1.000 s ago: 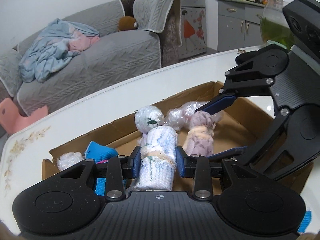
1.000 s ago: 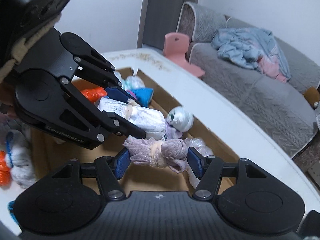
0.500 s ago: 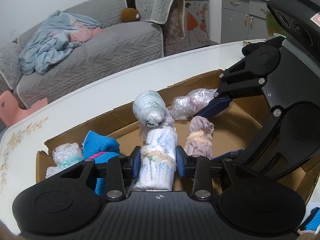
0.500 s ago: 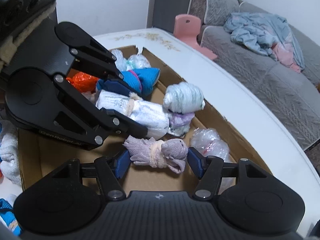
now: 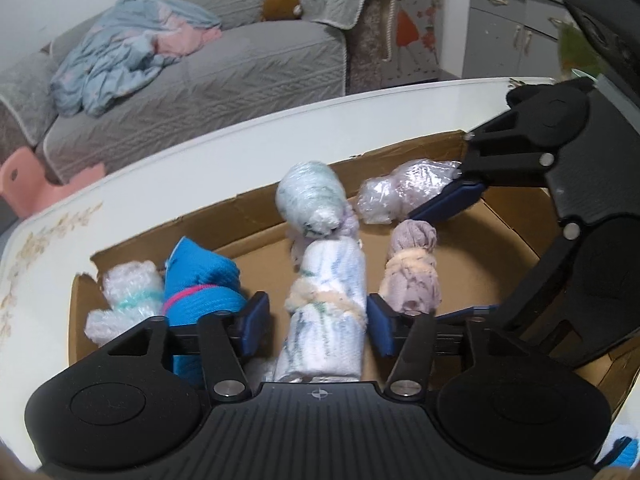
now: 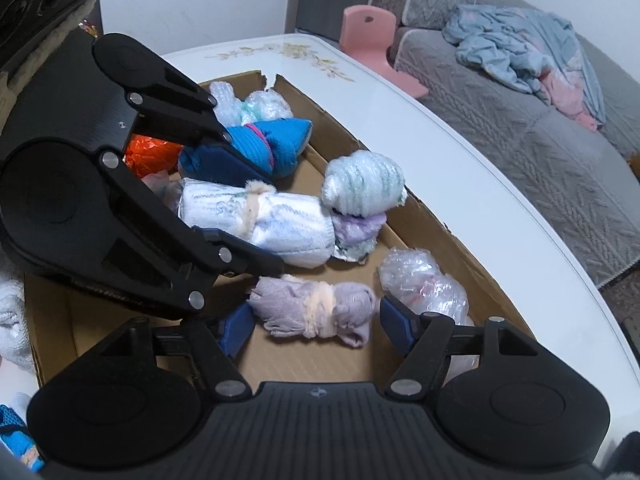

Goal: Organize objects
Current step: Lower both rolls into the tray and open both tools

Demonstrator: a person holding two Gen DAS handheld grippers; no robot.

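Note:
An open cardboard box [image 5: 240, 208] [image 6: 440, 224] sits on a white table and holds several rolled cloths. A white towel roll [image 5: 328, 312] [image 6: 280, 224] tied with a pale band lies on the box floor. My left gripper [image 5: 320, 330] [image 6: 278, 220] straddles it with its jaws opening, and both blue pads stand a little off the roll. Beside it lies a lilac roll [image 5: 412, 276] [image 6: 316, 312], also on the floor. My right gripper [image 6: 316, 326] [image 5: 452, 260] is around it, its jaws opening too, with its pads just off the roll's ends.
The box also holds a blue sock roll [image 5: 200, 284] [image 6: 272, 144], a pale green wrapped ball [image 5: 310, 200] [image 6: 364, 188], a clear-wrapped bundle [image 5: 400, 192] [image 6: 424, 284], a bubble-wrapped one [image 5: 124, 300] and an orange one [image 6: 148, 156]. A grey sofa [image 5: 200, 80] and a pink chair [image 6: 372, 36] stand beyond the table [image 6: 460, 160].
Both grippers' jaws have widened. The left has let go of the white towel roll and the right of the lilac roll; both rolls now rest in the box. The hands have barely shifted.

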